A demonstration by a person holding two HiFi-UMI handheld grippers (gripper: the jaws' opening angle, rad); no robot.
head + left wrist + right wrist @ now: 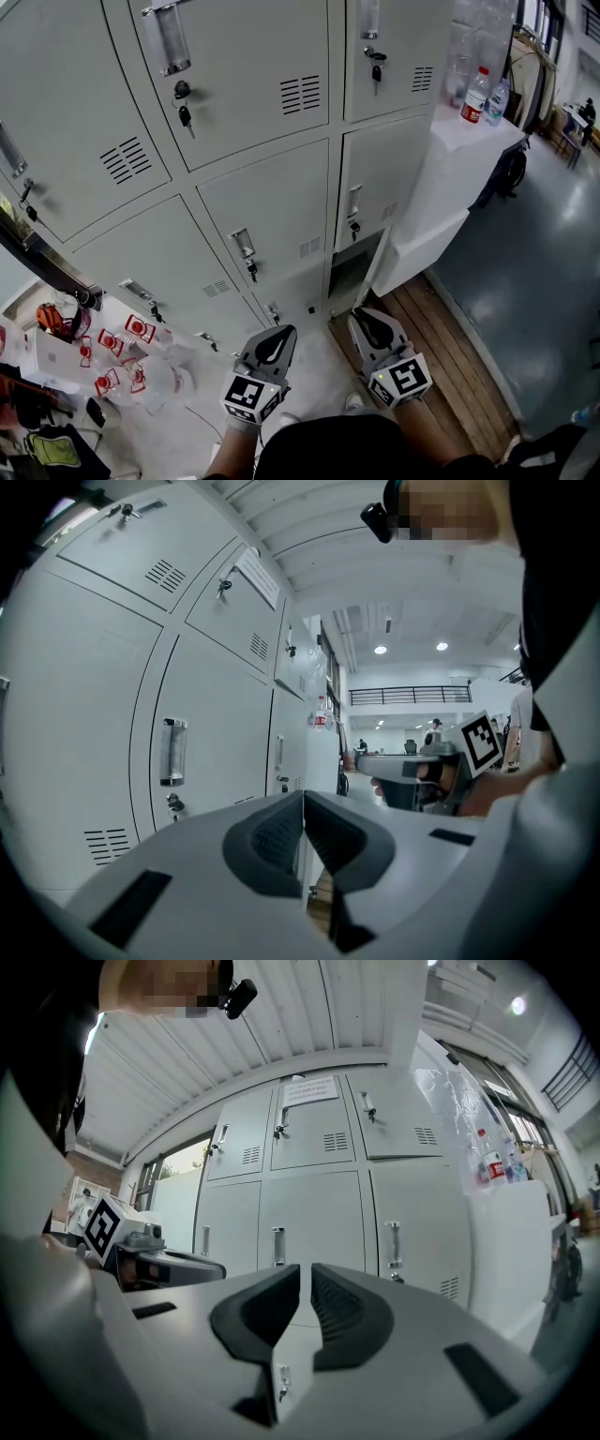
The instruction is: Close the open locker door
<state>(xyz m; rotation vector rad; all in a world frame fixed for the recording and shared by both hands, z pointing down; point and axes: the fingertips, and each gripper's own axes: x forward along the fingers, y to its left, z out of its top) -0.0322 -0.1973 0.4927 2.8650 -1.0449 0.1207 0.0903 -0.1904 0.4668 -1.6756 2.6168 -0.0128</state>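
Note:
A bank of grey lockers [272, 197] fills the head view. In the bottom row at the right, one locker door [376, 268] stands ajar and shows edge-on beside its dark opening [349, 274]. My left gripper [283, 332] hangs low in front of the bottom row, left of that opening, jaws together and empty. My right gripper [358, 317] sits just below the opening, its jaws closed to a thin slit with nothing between them. The left gripper view shows its shut gripper [303, 795] beside the locker fronts [202, 752]. The right gripper [306, 1269] faces shut locker doors [309, 1213].
A white counter [441, 187] with bottles [476, 94] stands right of the lockers. A wooden platform [450, 347] lies under my right side, with grey floor beyond. Red-and-white packets [117, 347] and bags clutter the floor at left. Keys [186, 116] hang in several locks.

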